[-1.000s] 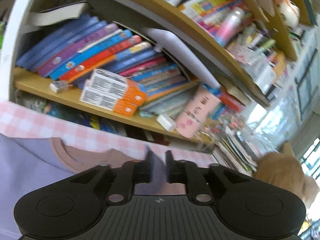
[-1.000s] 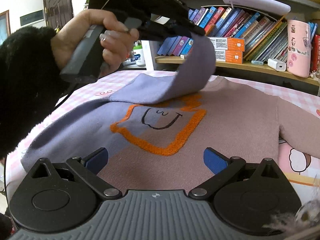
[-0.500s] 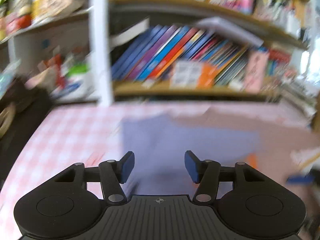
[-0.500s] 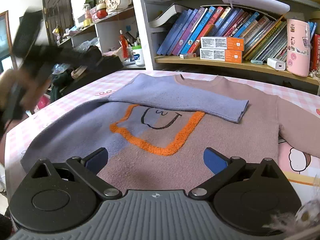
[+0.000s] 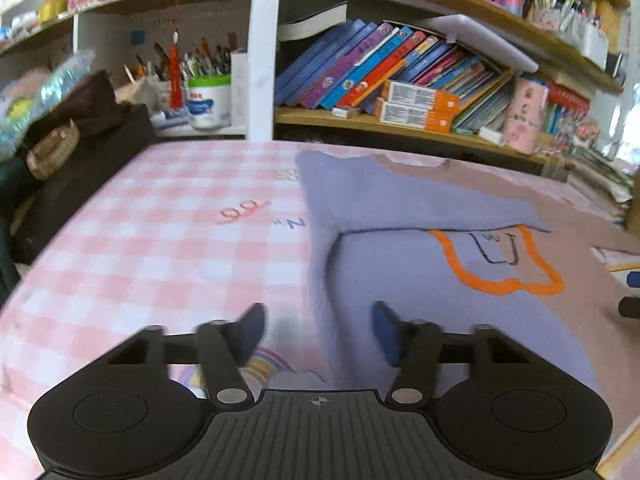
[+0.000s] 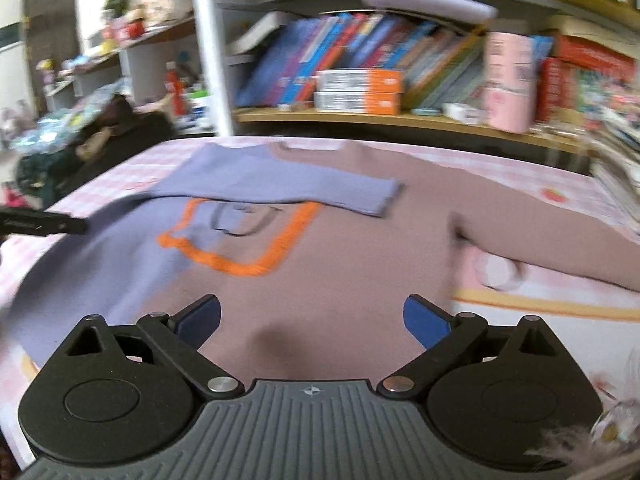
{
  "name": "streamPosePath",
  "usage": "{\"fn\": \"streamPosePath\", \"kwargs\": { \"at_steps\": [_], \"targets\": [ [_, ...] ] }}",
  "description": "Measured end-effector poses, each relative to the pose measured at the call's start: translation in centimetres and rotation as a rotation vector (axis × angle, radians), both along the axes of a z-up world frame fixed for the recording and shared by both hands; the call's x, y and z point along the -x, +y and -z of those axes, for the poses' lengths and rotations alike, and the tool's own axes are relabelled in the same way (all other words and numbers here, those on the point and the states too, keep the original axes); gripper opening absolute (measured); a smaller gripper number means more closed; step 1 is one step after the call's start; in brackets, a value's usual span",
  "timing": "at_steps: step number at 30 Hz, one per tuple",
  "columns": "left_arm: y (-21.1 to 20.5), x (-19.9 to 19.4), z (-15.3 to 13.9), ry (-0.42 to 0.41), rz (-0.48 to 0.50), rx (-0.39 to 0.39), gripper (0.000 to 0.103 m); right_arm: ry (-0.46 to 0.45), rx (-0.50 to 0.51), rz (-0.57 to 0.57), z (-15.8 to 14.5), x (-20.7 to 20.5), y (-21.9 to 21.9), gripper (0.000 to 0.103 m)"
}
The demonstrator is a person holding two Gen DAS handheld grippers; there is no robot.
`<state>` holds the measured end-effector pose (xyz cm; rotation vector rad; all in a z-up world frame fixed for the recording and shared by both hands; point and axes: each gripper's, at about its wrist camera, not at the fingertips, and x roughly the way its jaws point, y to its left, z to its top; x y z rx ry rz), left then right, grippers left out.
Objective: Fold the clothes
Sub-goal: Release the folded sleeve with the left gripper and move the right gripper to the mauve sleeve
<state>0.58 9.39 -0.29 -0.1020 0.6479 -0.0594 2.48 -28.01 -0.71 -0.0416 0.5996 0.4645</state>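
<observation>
A sweater [image 6: 360, 248], half lilac and half dusty pink with an orange-outlined patch, lies flat on the pink checked tablecloth [image 5: 160, 248]. Its lilac sleeve [image 6: 288, 188] lies folded across the chest. Its pink sleeve [image 6: 560, 248] stretches out to the right. My left gripper [image 5: 318, 332] is open and empty, low over the sweater's lilac left edge [image 5: 320, 280]. My right gripper [image 6: 312, 320] is open and empty above the sweater's hem. The tip of the left gripper [image 6: 44, 224] shows at the left edge of the right wrist view.
A bookshelf [image 5: 400, 120] with books, boxes and a pink cup stands behind the table. A dark bag and clutter [image 5: 72, 132] sit at the far left. Stacked magazines [image 5: 600, 184] lie at the right.
My left gripper has let go of the lilac sleeve, which now lies across the chest, and has swung down to the sweater's left edge. My right gripper has shifted slightly.
</observation>
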Motion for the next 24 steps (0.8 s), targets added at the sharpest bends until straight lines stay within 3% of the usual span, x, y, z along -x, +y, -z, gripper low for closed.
{"fn": "streamPosePath", "kwargs": {
  "at_steps": [6, 9, 12, 13, 24],
  "targets": [
    [0.8, 0.4, 1.1, 0.013, 0.072, 0.099, 0.009, 0.071, 0.077, 0.089, -0.2, 1.2, -1.7, 0.049],
    [1.6, 0.7, 1.4, -0.002, 0.086, 0.142, 0.005, 0.110, 0.103, 0.103, 0.1, 1.2, -1.6, 0.034],
    [2.9, 0.7, 1.5, -0.007, 0.092, 0.194, 0.005, 0.117, 0.097, 0.111, 0.5, 0.9, -1.2, 0.026],
    [3.3, 0.7, 1.5, -0.014, 0.085, 0.200, 0.005, 0.118, 0.090, 0.109, 0.5, 0.7, -1.1, 0.016],
    [6.9, -0.2, 1.8, -0.021, 0.006, 0.190, 0.005, 0.084, 0.119, 0.050, 0.7, -1.9, 3.1, 0.013]
  ]
}}
